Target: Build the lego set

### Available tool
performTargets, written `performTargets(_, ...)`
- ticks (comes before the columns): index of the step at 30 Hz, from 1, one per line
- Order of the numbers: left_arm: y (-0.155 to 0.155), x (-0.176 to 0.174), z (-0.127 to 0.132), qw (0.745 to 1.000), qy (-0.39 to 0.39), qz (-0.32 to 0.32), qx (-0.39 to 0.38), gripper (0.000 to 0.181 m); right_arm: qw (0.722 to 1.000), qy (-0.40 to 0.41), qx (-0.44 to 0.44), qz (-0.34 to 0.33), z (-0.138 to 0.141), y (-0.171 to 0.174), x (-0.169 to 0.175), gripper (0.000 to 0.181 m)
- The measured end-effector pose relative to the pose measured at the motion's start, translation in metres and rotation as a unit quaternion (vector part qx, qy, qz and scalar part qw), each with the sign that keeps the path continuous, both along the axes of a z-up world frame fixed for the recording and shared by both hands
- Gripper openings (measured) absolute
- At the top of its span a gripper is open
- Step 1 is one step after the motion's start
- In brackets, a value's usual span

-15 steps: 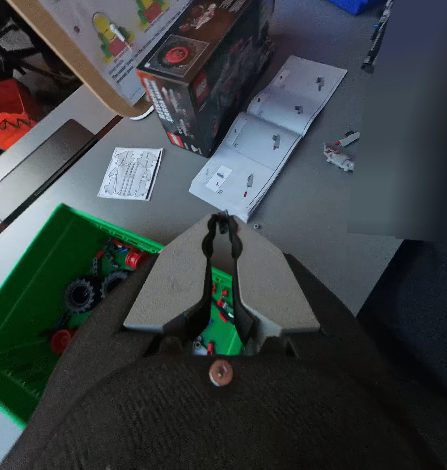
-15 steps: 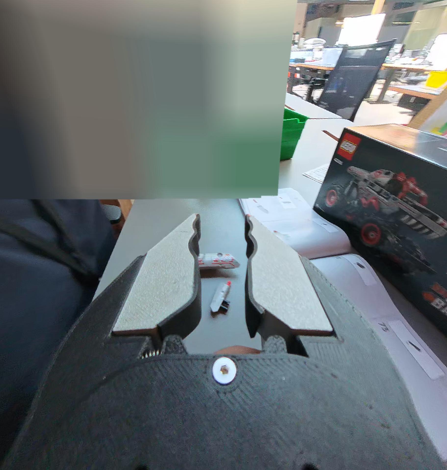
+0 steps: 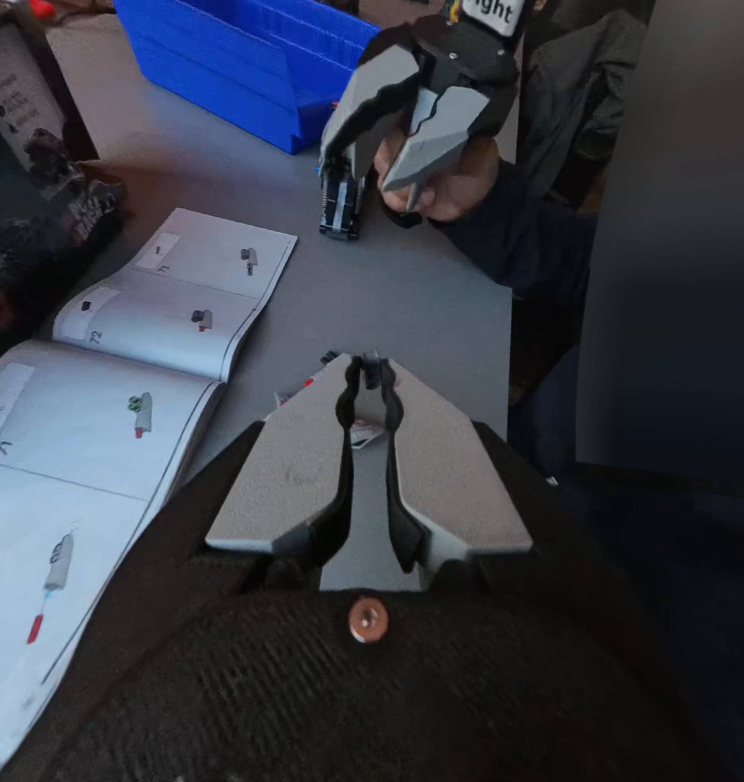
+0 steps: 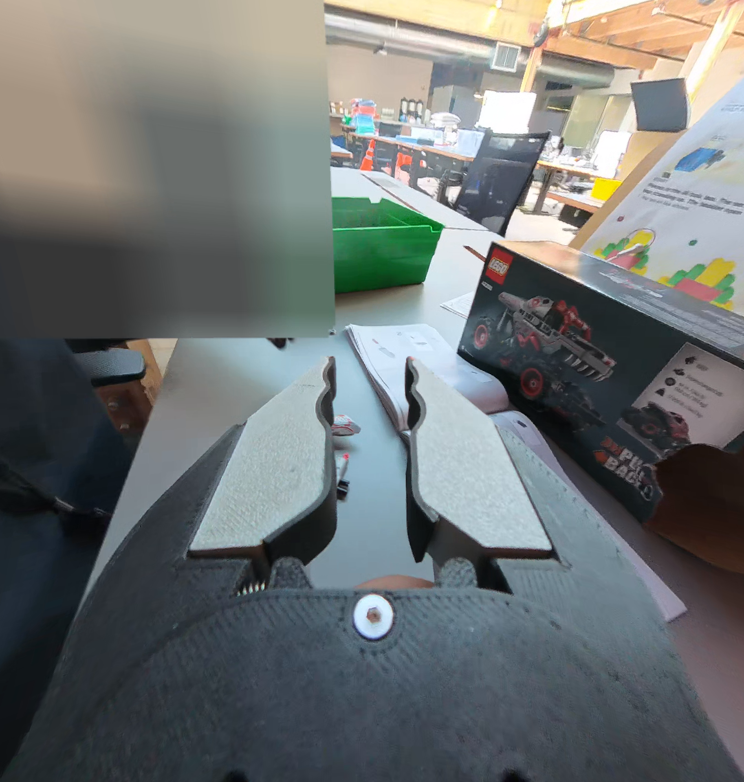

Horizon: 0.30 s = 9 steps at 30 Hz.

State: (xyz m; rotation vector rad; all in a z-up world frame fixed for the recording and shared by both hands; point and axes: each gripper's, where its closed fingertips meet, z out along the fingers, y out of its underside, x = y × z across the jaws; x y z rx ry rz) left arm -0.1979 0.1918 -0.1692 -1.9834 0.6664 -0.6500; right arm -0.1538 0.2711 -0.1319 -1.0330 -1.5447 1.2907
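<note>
My left gripper (image 3: pixel 369 369) is shut on a small black lego piece (image 3: pixel 369 375) at its fingertips. It hovers just above the grey table (image 3: pixel 387 287), over two small white-and-red sub-assemblies (image 3: pixel 365 435). My right gripper (image 4: pixel 370 368) is open and empty. It shows in the left wrist view (image 3: pixel 370 182) held by a hand beside a black chassis assembly (image 3: pixel 340 203). In the right wrist view a white-and-red sub-assembly (image 4: pixel 345 425) and a small white piece with a red tip (image 4: pixel 343 472) lie on the table between the open fingers. The instruction booklet (image 3: pixel 150 338) lies open to the left.
A blue bin (image 3: pixel 243 72) stands at the back of the table. The lego box (image 4: pixel 594 359) stands behind the booklet (image 4: pixel 404 359), and a green bin (image 4: pixel 383 249) is farther along. The table edge and a seated person's dark clothing (image 3: pixel 544 237) are close on the right.
My left gripper has swung right from above the green bin, with the black piece in it, to over the white-and-red sub-assemblies. The right gripper has tilted up slightly and stays open.
</note>
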Motion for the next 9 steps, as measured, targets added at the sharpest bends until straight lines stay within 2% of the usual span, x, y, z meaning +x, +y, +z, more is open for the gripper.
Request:
performTargets(1, 0.003, 0.008, -0.006, 1.0, 0.001, -0.001, -0.004, 0.007, 1.0, 0.002, -0.006, 0.01, 0.002, -0.003, 0.002, 0.03)
performTargets(4, 0.019, 0.018, -0.021, 1.0, 0.028, 0.012, 0.003, 0.007, 0.998, -0.039, -0.002, 0.053, -0.012, -0.016, 0.005, 0.03)
performTargets(9, 0.025, 0.049, -0.044, 0.996, 0.041, -0.043, -0.059, 0.006, 0.984, -0.128, 0.101, 0.074, -0.058, -0.029, 0.009, 0.027)
